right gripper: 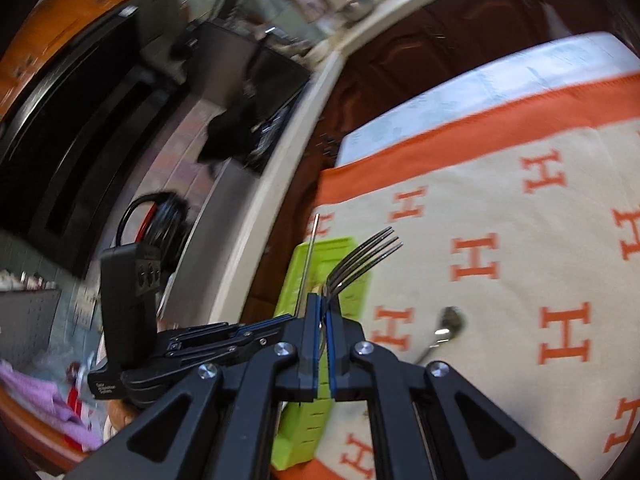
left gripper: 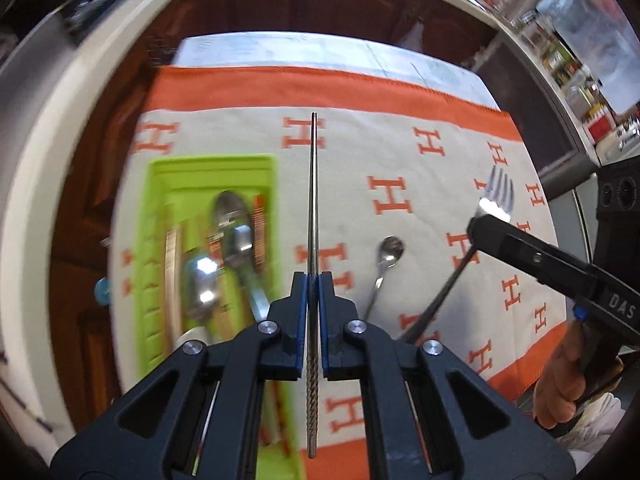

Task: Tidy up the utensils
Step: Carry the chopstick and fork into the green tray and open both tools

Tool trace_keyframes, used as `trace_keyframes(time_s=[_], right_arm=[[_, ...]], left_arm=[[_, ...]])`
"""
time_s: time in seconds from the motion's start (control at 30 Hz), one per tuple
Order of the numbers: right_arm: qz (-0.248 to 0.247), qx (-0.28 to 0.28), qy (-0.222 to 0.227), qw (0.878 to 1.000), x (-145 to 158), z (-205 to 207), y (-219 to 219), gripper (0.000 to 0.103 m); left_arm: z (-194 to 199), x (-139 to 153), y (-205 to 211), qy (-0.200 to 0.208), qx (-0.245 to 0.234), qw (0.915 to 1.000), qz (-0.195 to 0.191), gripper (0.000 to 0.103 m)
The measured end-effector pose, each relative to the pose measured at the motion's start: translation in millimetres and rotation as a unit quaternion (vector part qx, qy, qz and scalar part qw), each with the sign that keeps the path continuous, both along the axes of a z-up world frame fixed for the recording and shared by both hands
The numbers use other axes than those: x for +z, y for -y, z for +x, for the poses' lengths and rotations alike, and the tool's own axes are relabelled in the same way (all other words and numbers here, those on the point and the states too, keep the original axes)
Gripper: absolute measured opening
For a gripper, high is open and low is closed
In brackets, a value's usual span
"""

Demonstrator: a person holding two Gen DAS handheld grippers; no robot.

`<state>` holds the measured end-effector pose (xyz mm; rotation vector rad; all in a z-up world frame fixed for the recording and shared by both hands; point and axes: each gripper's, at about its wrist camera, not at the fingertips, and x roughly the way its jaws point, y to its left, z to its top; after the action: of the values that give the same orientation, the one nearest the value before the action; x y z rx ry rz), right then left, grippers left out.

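Note:
My left gripper (left gripper: pixel 314 280) is shut on a thin metal chopstick (left gripper: pixel 313 208) that points straight ahead, above the cloth just right of the green utensil tray (left gripper: pixel 156 240). The tray holds two large spoons (left gripper: pixel 236 236) and other cutlery. My right gripper (right gripper: pixel 323 312) is shut on a fork (right gripper: pixel 360 258), tines up and forward; it shows in the left wrist view as the right gripper (left gripper: pixel 486 222) with the fork (left gripper: pixel 496 192) raised over the cloth. A small spoon (left gripper: pixel 386 258) lies loose on the cloth between the two grippers, also seen as the small spoon (right gripper: pixel 446 326).
A white cloth with orange H marks and an orange border (left gripper: pixel 400 200) covers the table. Dark wooden cabinet doors (left gripper: pixel 280 4) and a pale counter edge (left gripper: pixel 60 100) lie beyond. A hand (left gripper: pixel 560 368) holds the right gripper. The left gripper body (right gripper: pixel 132 304) stands left of the tray (right gripper: pixel 304 432).

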<state>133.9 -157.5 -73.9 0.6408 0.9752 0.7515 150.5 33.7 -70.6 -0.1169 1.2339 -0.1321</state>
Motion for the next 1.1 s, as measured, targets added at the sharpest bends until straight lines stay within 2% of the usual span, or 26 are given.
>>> trace_keyframes(time_s=[0.2,0.43,0.5,0.6,0.73,0.8,0.87,0.93,0.97,1.1], right_arm=[[-0.039,0.061,0.016,0.997,8,-10,-62,0.002],[-0.141,0.116,0.03,0.983,-12,-12,-132,0.003],[-0.159,0.117,0.032,0.98,-17,-10,-141,0.005],[-0.179,0.11,0.008,0.978,-26,-3,-151,0.008],[-0.182,0.101,-0.002,0.978,-27,-8,-145,0.015],[-0.181,0.096,-0.001,0.979,-25,-11,-141,0.016],[-0.178,0.091,0.001,0.98,-21,-16,-135,0.016],[-0.173,0.084,0.003,0.981,-17,-20,-129,0.017],[-0.172,0.081,0.002,0.982,-16,-21,-126,0.017],[-0.165,0.067,-0.001,0.984,-14,-28,-111,0.017]], left_arm=[[-30,-2,-47,0.007,0.049,0.9985,0.023,0.003],[-49,-33,-75,-0.006,0.087,0.9958,0.027,0.003],[-52,-40,-78,-0.009,0.092,0.9954,0.027,0.003],[-54,-47,-78,-0.007,0.098,0.9944,0.039,0.003],[-56,-48,-77,0.001,0.109,0.9927,0.051,0.004],[-56,-48,-76,0.002,0.112,0.9923,0.052,0.01],[-56,-48,-74,0.003,0.117,0.9918,0.05,0.027],[-59,-46,-72,0.013,0.122,0.9912,0.05,0.039],[-62,-43,-70,0.021,0.122,0.991,0.051,0.042],[-70,-34,-63,0.036,0.119,0.991,0.051,0.044]])
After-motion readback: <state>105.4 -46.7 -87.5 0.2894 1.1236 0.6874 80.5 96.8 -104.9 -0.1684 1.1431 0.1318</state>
